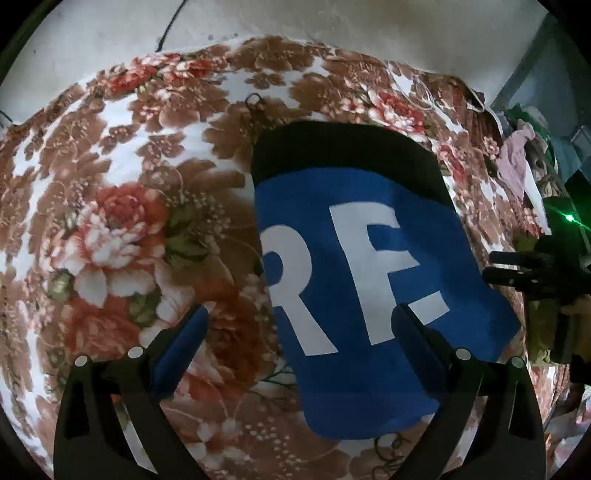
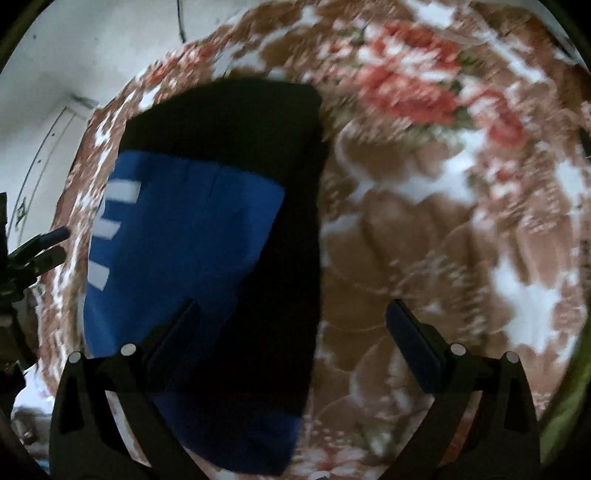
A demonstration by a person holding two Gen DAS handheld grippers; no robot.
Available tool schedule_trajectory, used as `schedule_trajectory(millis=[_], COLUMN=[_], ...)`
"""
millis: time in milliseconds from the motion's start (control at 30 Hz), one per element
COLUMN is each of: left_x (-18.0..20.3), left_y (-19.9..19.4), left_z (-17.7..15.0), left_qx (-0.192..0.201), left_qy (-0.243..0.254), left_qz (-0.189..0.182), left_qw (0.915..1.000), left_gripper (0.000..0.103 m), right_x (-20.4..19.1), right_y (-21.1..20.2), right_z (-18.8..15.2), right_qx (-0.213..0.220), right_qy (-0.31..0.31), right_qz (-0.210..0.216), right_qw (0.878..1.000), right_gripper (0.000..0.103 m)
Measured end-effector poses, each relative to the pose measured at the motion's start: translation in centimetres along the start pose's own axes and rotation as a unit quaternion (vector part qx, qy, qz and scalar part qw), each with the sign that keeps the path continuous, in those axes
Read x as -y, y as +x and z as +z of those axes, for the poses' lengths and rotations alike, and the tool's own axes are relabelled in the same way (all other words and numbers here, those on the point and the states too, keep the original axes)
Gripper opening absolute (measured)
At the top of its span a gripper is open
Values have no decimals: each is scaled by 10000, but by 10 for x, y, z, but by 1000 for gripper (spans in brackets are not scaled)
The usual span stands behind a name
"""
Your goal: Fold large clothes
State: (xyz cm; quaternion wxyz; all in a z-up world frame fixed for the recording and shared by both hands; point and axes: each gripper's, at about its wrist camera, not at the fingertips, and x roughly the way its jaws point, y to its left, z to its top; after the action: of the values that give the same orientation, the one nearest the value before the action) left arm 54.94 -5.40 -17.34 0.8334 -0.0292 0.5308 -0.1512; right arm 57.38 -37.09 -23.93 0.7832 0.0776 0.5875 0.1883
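A folded blue and black garment (image 1: pixel 369 266) with large white letters lies flat on a floral bedspread (image 1: pixel 122 206). My left gripper (image 1: pixel 299 328) is open and empty above the garment's left edge; its right finger (image 1: pixel 417 343) hangs over the blue cloth. In the right wrist view the same garment (image 2: pixel 207 258) lies to the left, its black part to the right of the blue. My right gripper (image 2: pixel 291 325) is open and empty over the garment's right edge. The right gripper also shows at the right edge of the left wrist view (image 1: pixel 517 269).
The floral bedspread (image 2: pixel 443 240) covers the whole bed. A white wall (image 1: pixel 110 33) with a dark cable stands behind it. Loose clothes (image 1: pixel 517 158) are piled at the bed's far right. The left gripper (image 2: pixel 37 251) shows at the left edge of the right wrist view.
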Motion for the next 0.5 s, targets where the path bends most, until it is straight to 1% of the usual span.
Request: schedule_trajectory(millis=[67, 167, 333, 433, 500], left_x=[2, 6, 9, 6, 1], left_y=[8, 18, 34, 42, 50], left_z=[-2, 0, 5, 6, 7], left_qx=[-81, -101, -105, -126, -198], left_qy=[65, 134, 127, 103, 2], left_qz=[-38, -74, -136, -208, -376], left_qw=[9999, 9998, 9998, 9997, 9991], left_gripper=[97, 97, 98, 99, 99], right_x=[0, -2, -7, -5, 1], right_y=[9, 16, 32, 49, 59], right_z=[4, 13, 28, 32, 33], right_qx=[-83, -91, -187, -320, -441], right_qy=[8, 68, 70, 183, 361], right_qz=[18, 271, 511, 745, 983], right_qw=[10000, 9996, 9985, 9965, 9935], right_gripper=[98, 98, 98, 98, 98])
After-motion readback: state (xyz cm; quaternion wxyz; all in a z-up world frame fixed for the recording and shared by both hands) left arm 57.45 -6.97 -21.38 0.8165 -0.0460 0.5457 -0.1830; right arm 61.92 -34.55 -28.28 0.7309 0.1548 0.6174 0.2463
